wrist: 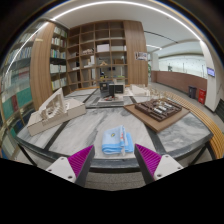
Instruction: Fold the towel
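Gripper (117, 163) open, holding nothing. Folded blue towel (115, 141) on marble table (180, 132), just ahead between fingers. Bookshelves (95, 55) far behind.

Bright, even light from ceiling strips (120, 10) (curved by the wide lens), with straight lines bowing outward.

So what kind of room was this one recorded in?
Probably a library or showroom-style lounge: tall wooden bookshelves line the back wall, architectural-looking models sit on a low table, and ring lights run overhead. A folded light-blue towel lies on a marble-look table just ahead of the open gripper.
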